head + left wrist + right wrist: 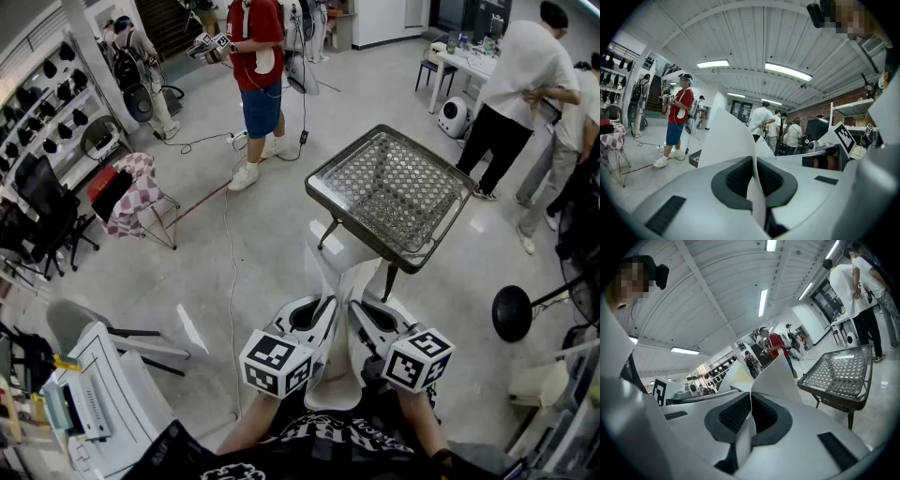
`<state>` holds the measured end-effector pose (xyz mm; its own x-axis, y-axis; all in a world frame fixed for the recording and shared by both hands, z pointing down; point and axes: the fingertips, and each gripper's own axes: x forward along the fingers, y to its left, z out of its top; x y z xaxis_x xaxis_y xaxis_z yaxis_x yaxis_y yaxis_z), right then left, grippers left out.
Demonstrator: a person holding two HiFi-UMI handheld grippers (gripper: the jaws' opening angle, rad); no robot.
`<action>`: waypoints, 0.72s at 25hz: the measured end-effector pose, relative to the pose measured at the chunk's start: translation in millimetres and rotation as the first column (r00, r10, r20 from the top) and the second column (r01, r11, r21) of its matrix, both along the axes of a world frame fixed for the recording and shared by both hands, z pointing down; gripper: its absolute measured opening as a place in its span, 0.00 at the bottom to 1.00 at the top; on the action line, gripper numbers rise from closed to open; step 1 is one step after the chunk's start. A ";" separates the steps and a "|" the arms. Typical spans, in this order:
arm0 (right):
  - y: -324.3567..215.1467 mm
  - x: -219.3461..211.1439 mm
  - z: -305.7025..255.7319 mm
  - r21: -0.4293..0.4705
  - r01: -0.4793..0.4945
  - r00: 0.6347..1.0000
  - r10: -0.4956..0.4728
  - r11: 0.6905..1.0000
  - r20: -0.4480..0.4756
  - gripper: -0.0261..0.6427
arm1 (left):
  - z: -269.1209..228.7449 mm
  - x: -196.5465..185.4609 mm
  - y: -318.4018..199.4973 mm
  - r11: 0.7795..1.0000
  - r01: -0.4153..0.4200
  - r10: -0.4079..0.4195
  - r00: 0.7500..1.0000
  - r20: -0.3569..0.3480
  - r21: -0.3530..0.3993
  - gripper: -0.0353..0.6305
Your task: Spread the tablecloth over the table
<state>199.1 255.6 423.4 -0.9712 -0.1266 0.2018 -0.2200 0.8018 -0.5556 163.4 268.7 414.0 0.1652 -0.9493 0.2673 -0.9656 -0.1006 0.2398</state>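
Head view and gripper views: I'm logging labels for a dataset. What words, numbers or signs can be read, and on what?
No text can be read in any view.
Marker cubes: black-and-white square patterns only, no letters or numbers.
Dark shirt: white print, cut off at the edge, unreadable.
White device: markings too small to read.

Glossy grey floor (272, 234) w/ loose cables (228, 246), strip lights (787, 71) overhead, prob headphones on left wall rack (47, 103), ppl (255, 56) standing around.
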 end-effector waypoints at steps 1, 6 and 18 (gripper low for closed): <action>1.0 -1.6 1.3 0.000 0.001 1.000 -0.001 1.000 -0.001 0.08 | 1.3 -1.4 0.7 1.000 0.000 0.000 1.000 0.000 -0.001 0.08; 3.9 -7.7 7.7 0.003 0.009 1.000 -0.009 1.000 -0.006 0.08 | 7.4 -6.6 2.2 1.000 0.003 -0.003 1.000 -0.002 -0.007 0.08; 4.1 -23.8 8.7 0.048 0.045 0.998 -0.042 0.998 -0.047 0.07 | 9.4 -20.8 -0.9 1.000 0.023 -0.023 0.999 -0.027 -0.003 0.08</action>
